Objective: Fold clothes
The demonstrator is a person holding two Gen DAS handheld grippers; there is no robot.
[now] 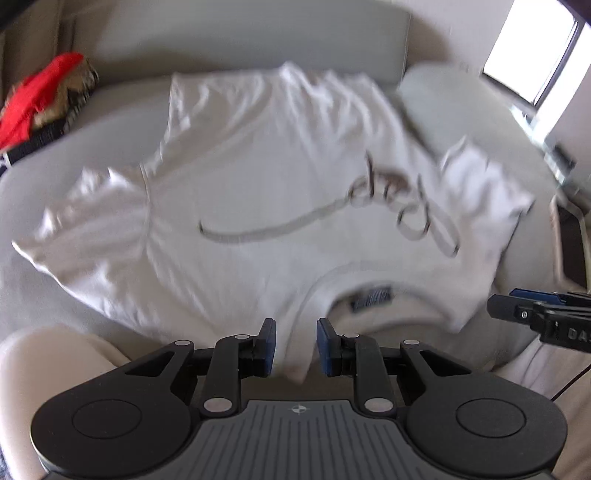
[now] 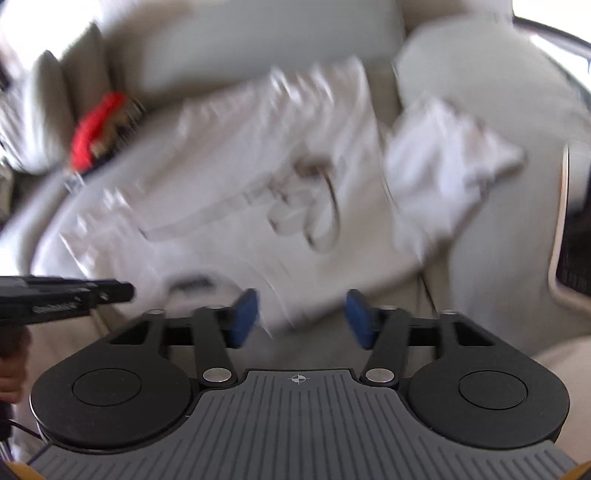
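Seat surface: a white T-shirt [image 1: 258, 192] lies spread over most of the grey sofa [image 1: 110, 125]; bare cushion shows at 9 and 10 o'clock of it.
Far left, 10 o'clock: a pile of red and dark clothes [image 1: 40, 99] fills the corner.
12 o'clock: the backrest walls off the far side.
2 o'clock: a grey cushion [image 1: 454, 110] bounds the shirt.
Near edge, 6 o'clock: left gripper [image 1: 295, 347] with jaws apart at the collar; right gripper [image 2: 301, 317] likewise agape, just beside.

place: home, probably a living room | evidence: grey sofa [image 1: 236, 33], window [image 1: 532, 51], heaped clothes [image 1: 40, 99]
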